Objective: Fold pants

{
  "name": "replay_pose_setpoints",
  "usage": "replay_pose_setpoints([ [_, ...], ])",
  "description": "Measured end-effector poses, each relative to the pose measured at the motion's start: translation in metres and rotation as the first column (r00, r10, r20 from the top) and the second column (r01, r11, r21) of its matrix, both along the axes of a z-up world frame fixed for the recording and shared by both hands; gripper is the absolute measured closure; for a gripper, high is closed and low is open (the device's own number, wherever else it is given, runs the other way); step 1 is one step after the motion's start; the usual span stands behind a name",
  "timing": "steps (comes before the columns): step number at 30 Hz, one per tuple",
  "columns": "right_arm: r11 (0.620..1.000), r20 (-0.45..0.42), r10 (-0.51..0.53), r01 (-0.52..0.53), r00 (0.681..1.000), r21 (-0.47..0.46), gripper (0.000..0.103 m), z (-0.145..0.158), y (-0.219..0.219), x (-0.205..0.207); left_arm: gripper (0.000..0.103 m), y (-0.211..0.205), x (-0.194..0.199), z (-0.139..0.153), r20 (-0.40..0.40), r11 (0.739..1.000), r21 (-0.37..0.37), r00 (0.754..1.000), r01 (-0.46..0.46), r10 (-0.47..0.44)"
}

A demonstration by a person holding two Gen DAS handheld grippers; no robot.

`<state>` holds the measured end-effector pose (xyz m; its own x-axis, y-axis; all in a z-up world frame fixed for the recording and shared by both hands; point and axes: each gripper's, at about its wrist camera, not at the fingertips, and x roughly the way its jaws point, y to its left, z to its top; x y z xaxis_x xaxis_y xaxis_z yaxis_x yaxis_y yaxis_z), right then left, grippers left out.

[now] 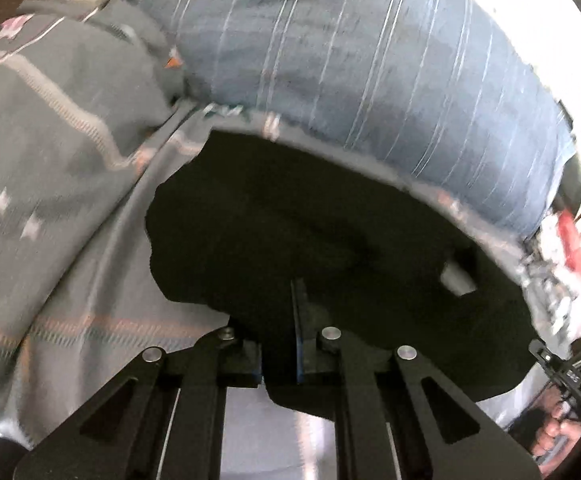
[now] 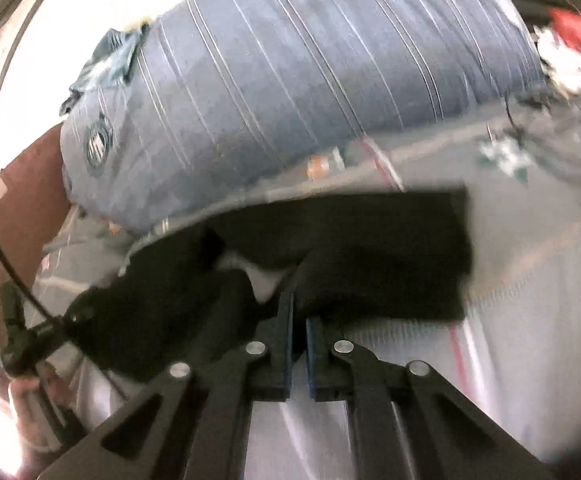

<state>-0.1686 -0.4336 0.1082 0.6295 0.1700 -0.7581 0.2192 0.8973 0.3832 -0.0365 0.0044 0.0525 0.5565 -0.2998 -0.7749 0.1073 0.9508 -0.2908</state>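
The black pants [image 1: 310, 232] lie bunched on the grey bed sheet [image 1: 102, 280]. A small white tag [image 1: 456, 280] shows on them. My left gripper [image 1: 290, 320] is shut, with black cloth pinched between its blue pads and draped around the fingers. In the right wrist view the pants [image 2: 370, 240] spread out ahead, with a white lining patch [image 2: 258, 276] in a fold. My right gripper [image 2: 296, 312] is shut on the near edge of the pants. Each view shows the other gripper's handle at its edge, with a hand [image 1: 550, 432] on it.
A big blue striped pillow [image 1: 350, 60] [image 2: 290, 80] lies just beyond the pants. A grey quilt with stars [image 1: 50, 140] is heaped at the left. Red and white clutter [image 1: 578, 248] [image 2: 578, 36] sits past the bed's far right. A brown board [image 2: 22, 200] borders the left.
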Motion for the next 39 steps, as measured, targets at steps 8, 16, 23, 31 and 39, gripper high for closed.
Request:
replay_pose_setpoints([
  [8, 1.000, -0.010, -0.012, 0.012, 1.000, 0.018, 0.060, 0.014, -0.014, -0.031, 0.091, 0.007, -0.005, -0.018, -0.025, 0.999, 0.017, 0.999, -0.035, 0.035],
  [16, 0.958, -0.035, 0.043, -0.051, 0.998, -0.283, 0.048, 0.015, -0.012, 0.039, 0.090, 0.006, -0.007, -0.022, -0.012, 0.999, 0.032, 0.999, -0.037, 0.038],
  [23, 0.776, -0.165, 0.137, -0.209, 0.977, -0.595, 0.095, -0.033, 0.019, 0.111, 0.089, 0.001, -0.008, -0.023, 0.021, 0.997, 0.067, 0.999, -0.028, 0.027],
  [31, 0.904, -0.077, 0.014, -0.046, 0.997, -0.425, 0.086, -0.027, -0.032, 0.155, 0.087, 0.003, -0.007, -0.025, 0.013, 0.998, 0.058, 1.000, -0.027, 0.026],
  [39, 0.951, -0.058, -0.062, 0.041, 0.996, -0.306, 0.033, 0.008, -0.063, 0.033, 0.084, 0.003, -0.009, -0.025, 0.002, 0.998, 0.047, 0.999, -0.035, 0.035],
])
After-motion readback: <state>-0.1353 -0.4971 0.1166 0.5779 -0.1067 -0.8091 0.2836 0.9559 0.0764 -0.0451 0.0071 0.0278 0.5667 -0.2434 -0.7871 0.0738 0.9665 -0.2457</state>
